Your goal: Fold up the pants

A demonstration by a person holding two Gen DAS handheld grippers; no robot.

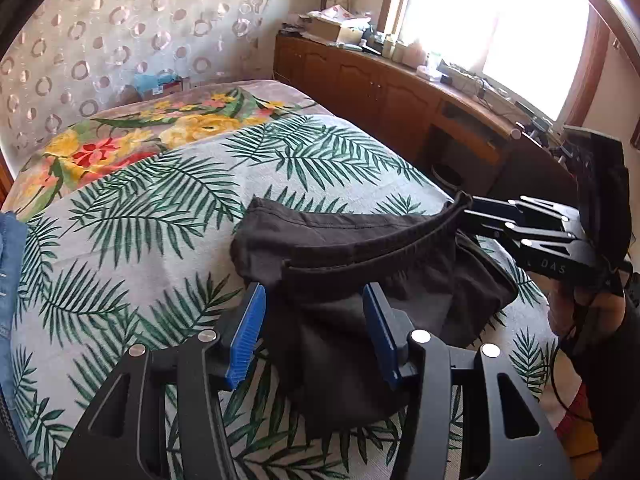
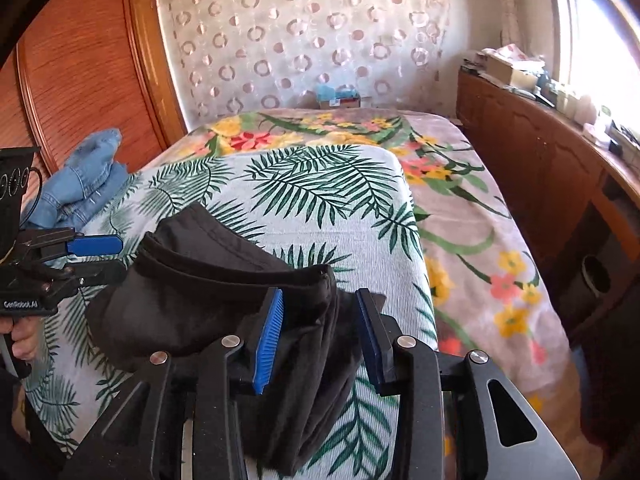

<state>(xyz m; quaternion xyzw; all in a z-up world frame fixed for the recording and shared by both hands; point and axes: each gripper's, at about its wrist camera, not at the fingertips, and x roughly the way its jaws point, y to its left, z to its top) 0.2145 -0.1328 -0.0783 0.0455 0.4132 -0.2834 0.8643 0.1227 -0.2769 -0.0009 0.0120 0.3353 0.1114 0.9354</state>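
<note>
Bright daylight, blown-out window (image 1: pixel 492 28), sharp focus, fisheye-curved edges

pants (image 2: pixel 208 292): on sheet (image 2: pixel 320 184), bed (image 2: pixel 492 240) centre | left gripper (image 1: pixel 314 328): at 6 o'clock of pants, jaws astride cloth | right gripper (image 2: pixel 318 340): at 3 o'clock end of waistband | denim garment (image 2: pixel 80 184): 10 o'clock, bed edge | cabinets (image 2: pixel 540 148): right of bed | box (image 2: pixel 340 96): 12 o'clock, behind bed

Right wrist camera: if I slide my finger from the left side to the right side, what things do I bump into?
Left gripper → blue denim garment → black pants → palm-leaf sheet → flowered blanket → wooden cabinet.
</note>
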